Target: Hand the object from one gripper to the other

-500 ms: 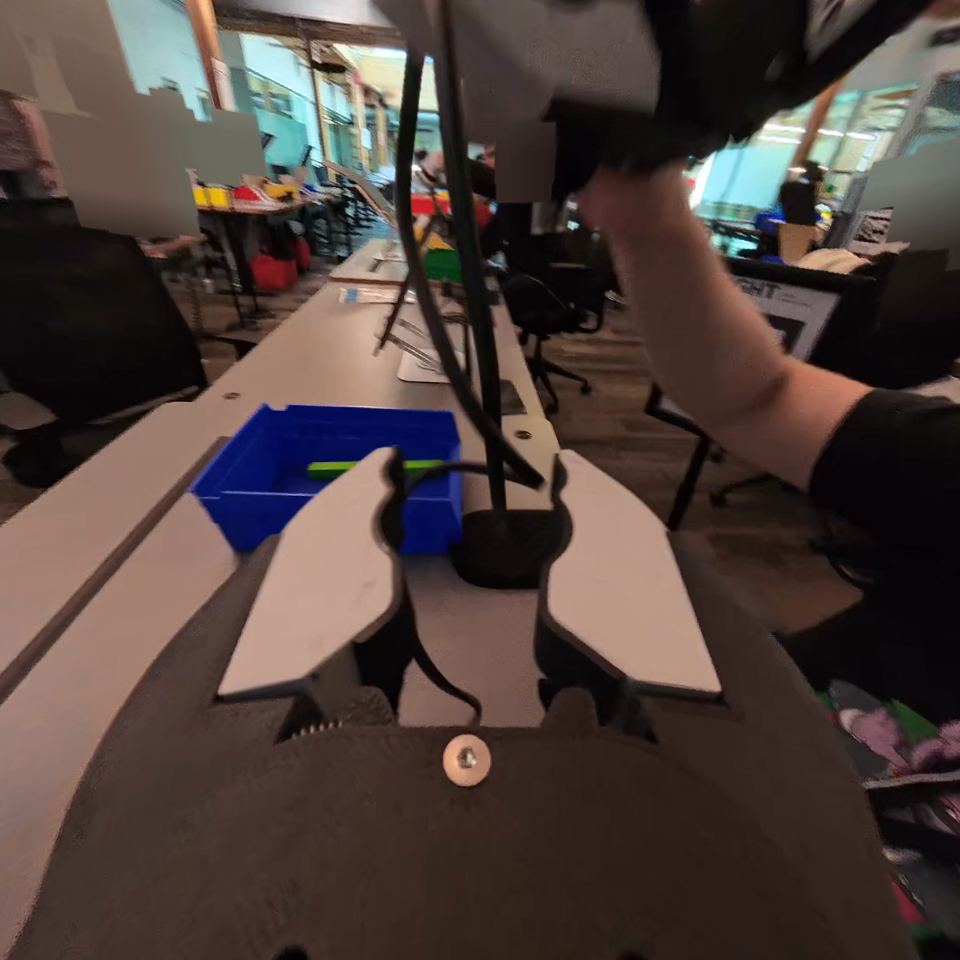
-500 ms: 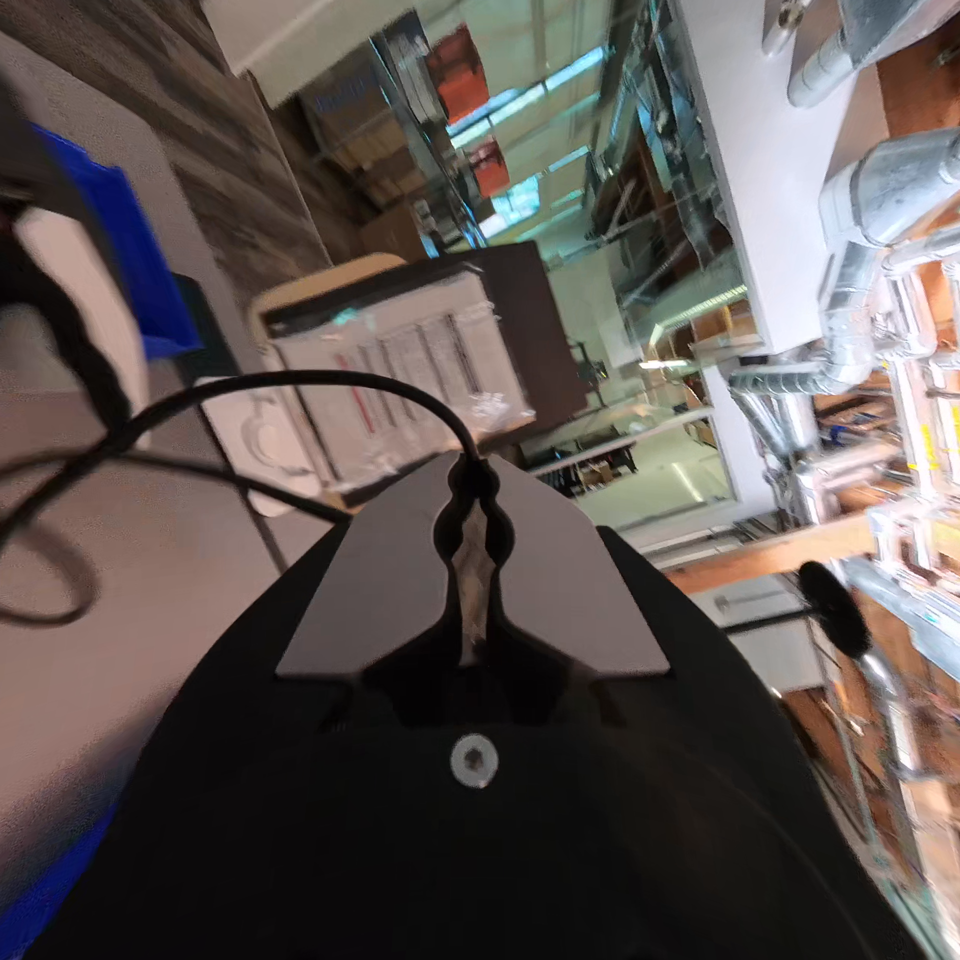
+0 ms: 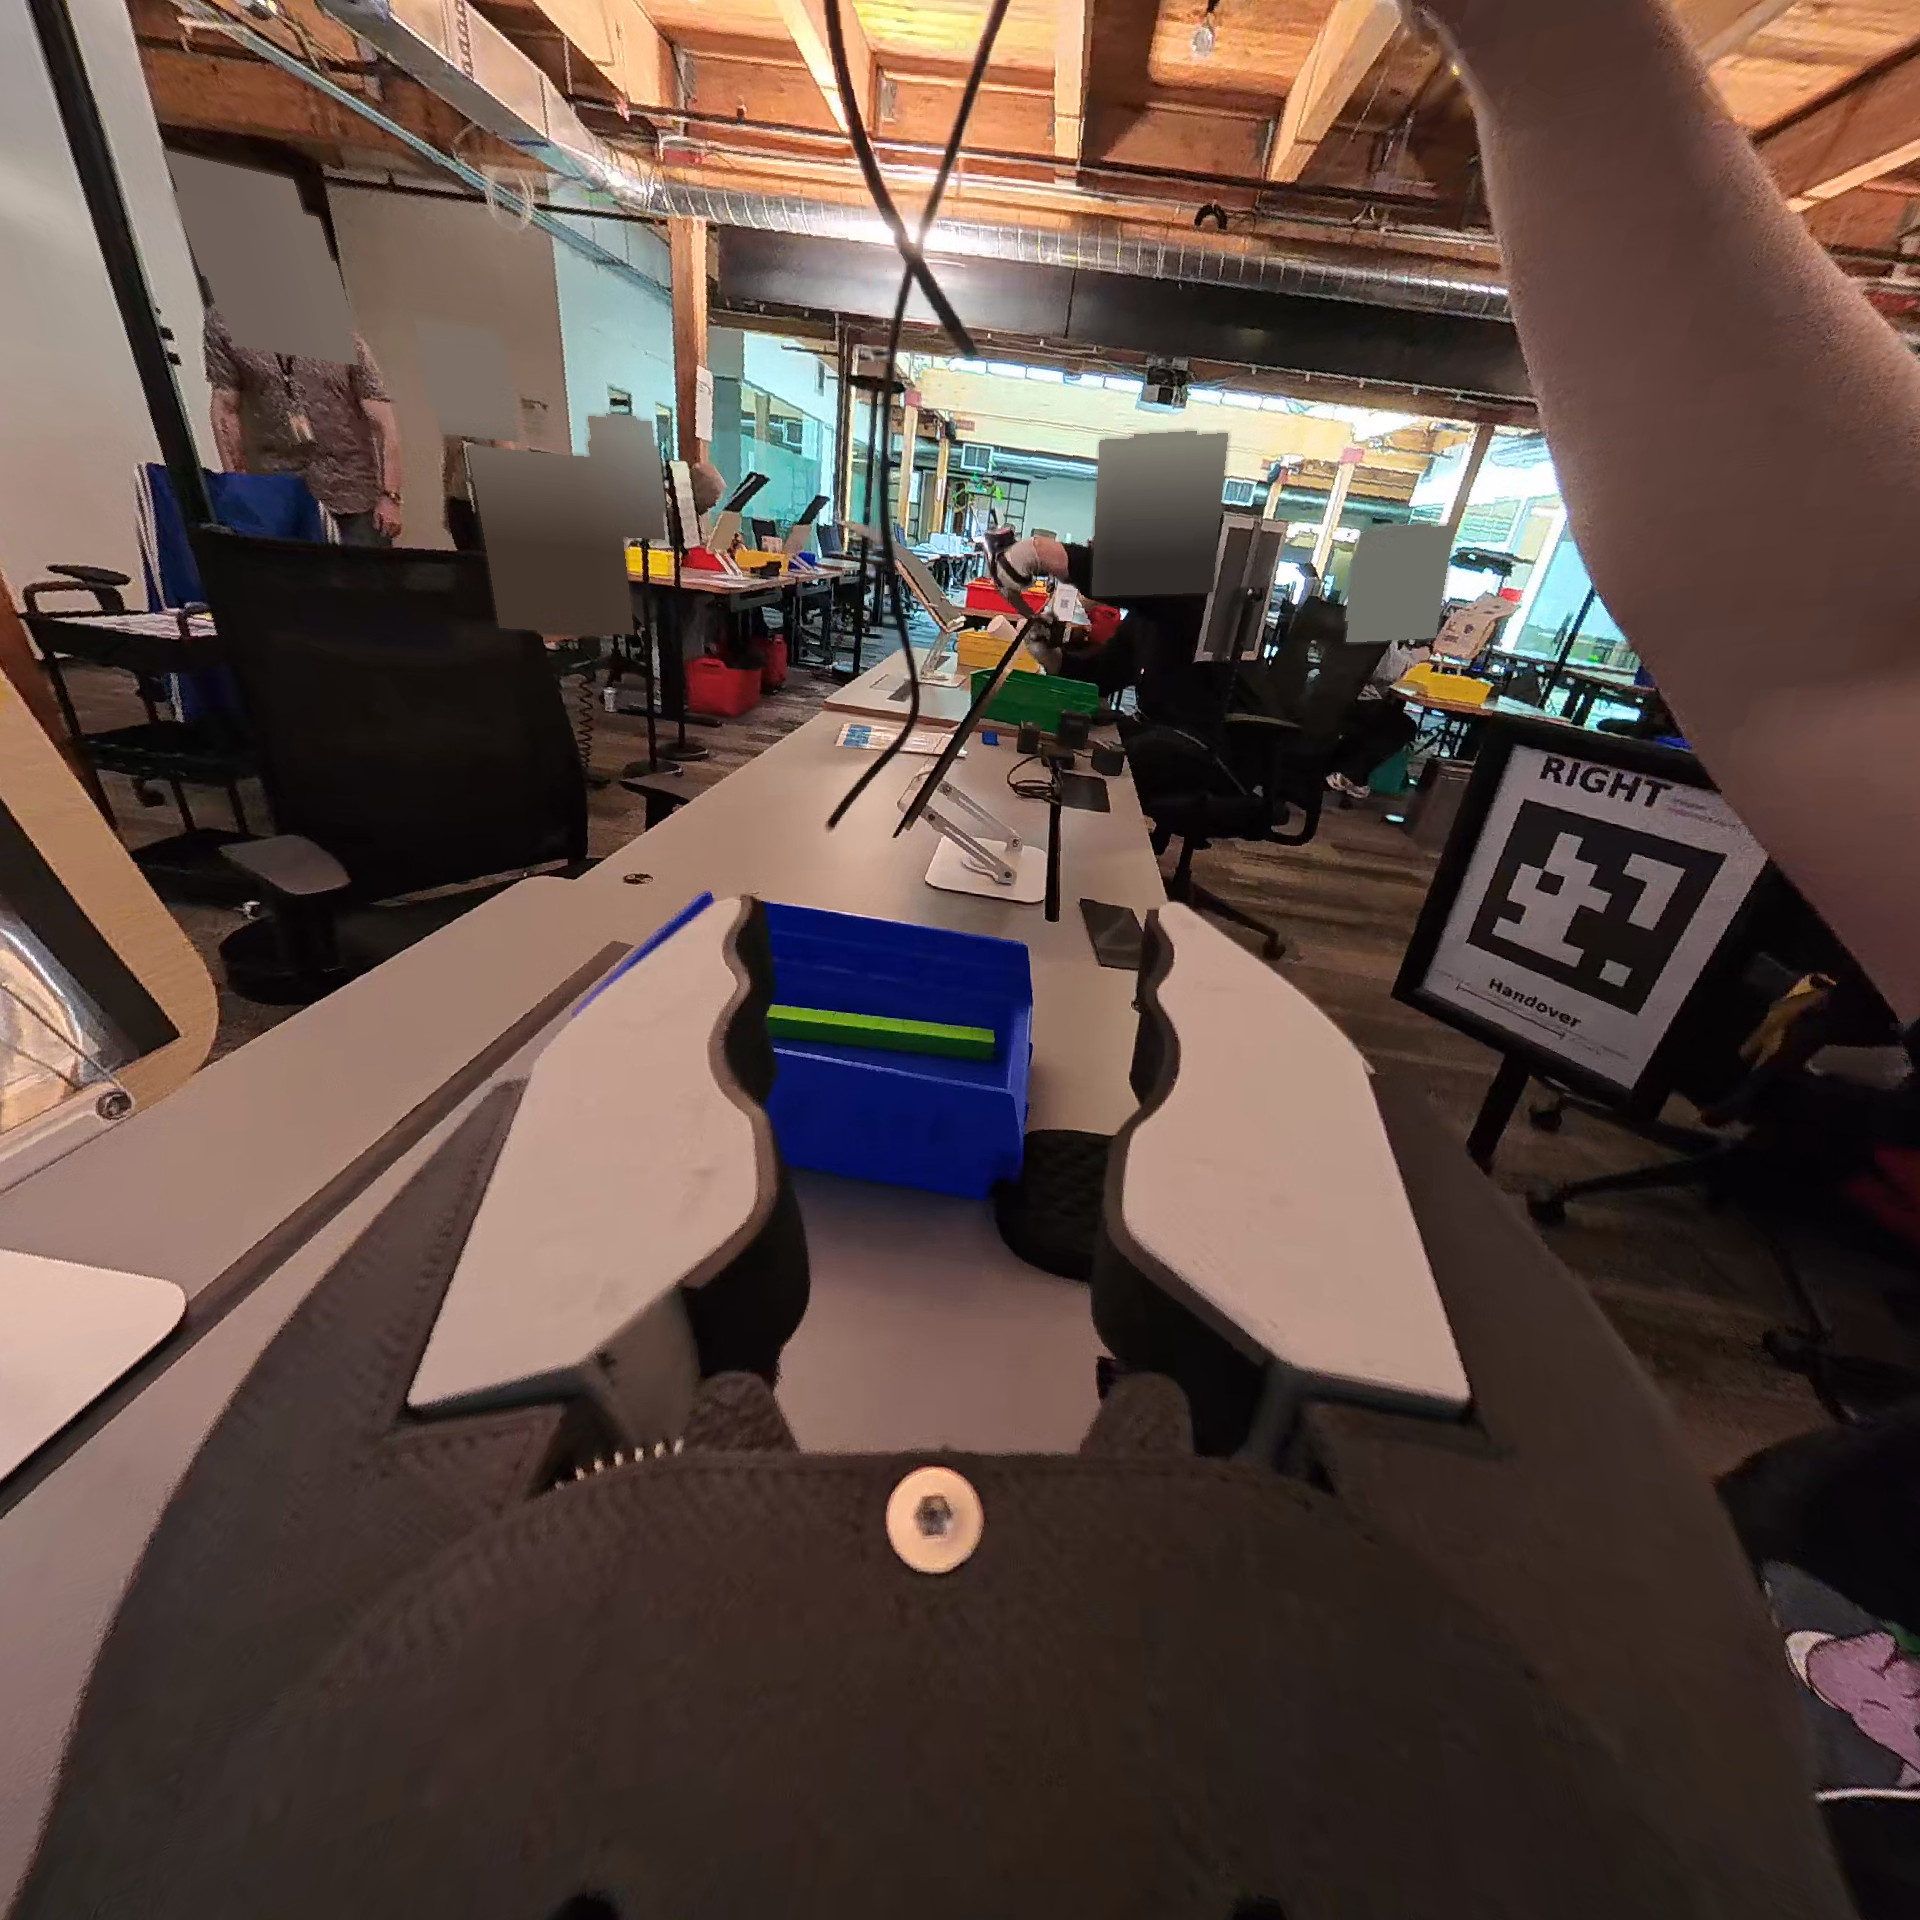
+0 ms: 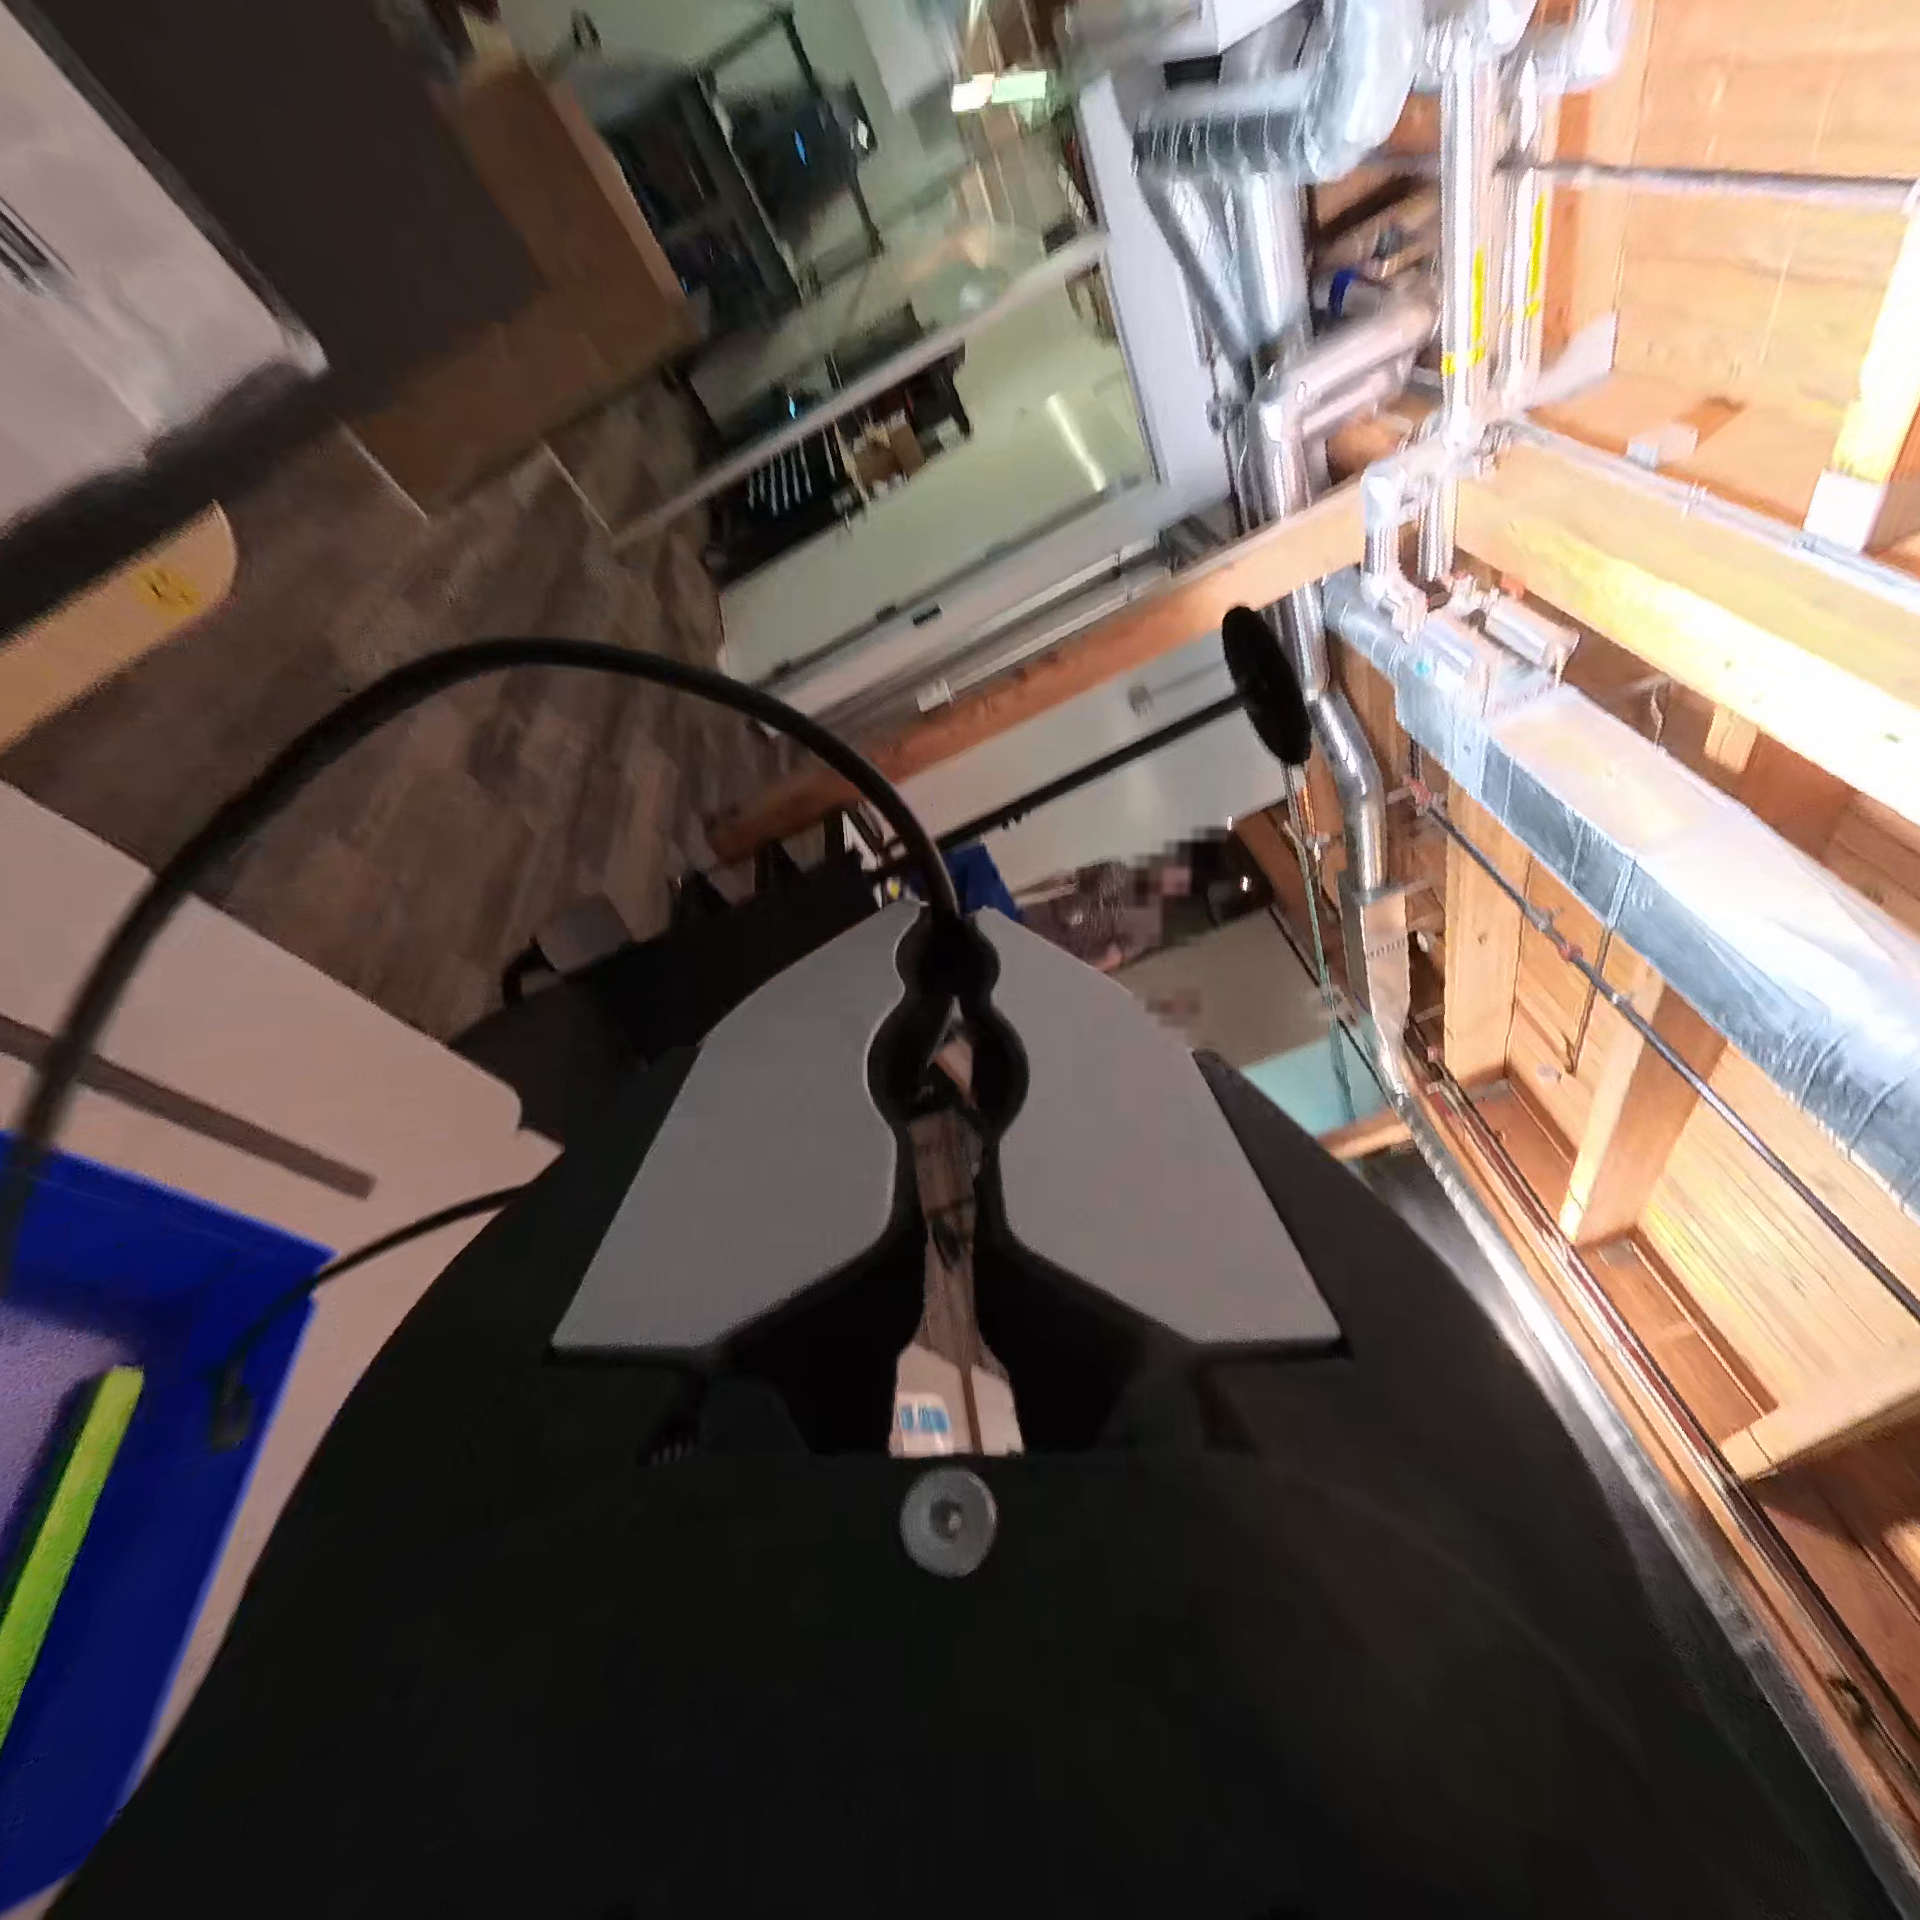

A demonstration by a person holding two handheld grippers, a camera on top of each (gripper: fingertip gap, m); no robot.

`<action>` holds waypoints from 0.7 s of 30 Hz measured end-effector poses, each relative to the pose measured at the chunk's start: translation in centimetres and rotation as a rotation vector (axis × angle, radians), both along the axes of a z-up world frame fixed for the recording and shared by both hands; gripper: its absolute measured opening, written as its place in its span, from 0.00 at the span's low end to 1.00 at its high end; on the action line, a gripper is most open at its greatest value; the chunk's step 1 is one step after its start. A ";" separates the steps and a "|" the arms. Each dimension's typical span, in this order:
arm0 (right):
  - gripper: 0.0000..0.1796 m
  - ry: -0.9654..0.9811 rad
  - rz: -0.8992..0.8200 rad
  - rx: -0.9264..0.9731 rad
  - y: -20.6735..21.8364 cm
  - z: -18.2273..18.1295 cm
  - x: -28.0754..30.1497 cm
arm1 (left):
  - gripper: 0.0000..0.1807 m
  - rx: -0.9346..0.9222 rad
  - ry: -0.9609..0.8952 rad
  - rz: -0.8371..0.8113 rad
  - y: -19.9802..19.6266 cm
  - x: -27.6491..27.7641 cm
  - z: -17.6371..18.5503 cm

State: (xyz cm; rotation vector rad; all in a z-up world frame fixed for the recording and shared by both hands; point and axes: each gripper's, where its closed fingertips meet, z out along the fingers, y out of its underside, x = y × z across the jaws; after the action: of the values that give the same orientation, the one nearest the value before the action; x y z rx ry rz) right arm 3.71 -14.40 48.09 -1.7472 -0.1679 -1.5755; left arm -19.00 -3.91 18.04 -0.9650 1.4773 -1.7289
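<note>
My left gripper (image 3: 940, 997) has matt, grainy black plastic housing and smooth pale-grey finger plates. The blue bin (image 3: 904, 1101) looks like glossy moulded plastic, on a smooth matt grey table (image 3: 312, 1101). My right gripper (image 4: 948, 940) pinches a thin, smooth black rubbery cable (image 4: 520, 665). Overhead, bare wooden beams (image 4: 1683, 623) and shiny foil-wrapped ducting (image 4: 1662, 831).

Bare grey table (image 3: 914, 1340) lies open on the near side of the blue bin (image 3: 894, 1117); a black round pad (image 3: 1049, 1195) crowds the bin's right corner, a tablet stand (image 3: 982, 831) sits beyond it, and a black cable (image 3: 894, 208) dangles above.
</note>
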 end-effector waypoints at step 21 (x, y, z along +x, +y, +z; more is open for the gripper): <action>0.03 0.578 -0.074 -0.224 -1.6 -31.1 15.8 | 0.39 0.146 0.084 0.032 -0.9 1.1 -2.3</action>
State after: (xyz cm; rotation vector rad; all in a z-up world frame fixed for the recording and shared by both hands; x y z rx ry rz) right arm 19.51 -15.95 16.98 -2.3324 0.0075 -1.0696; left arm -17.89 -4.81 15.79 -0.9884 1.6095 -1.5511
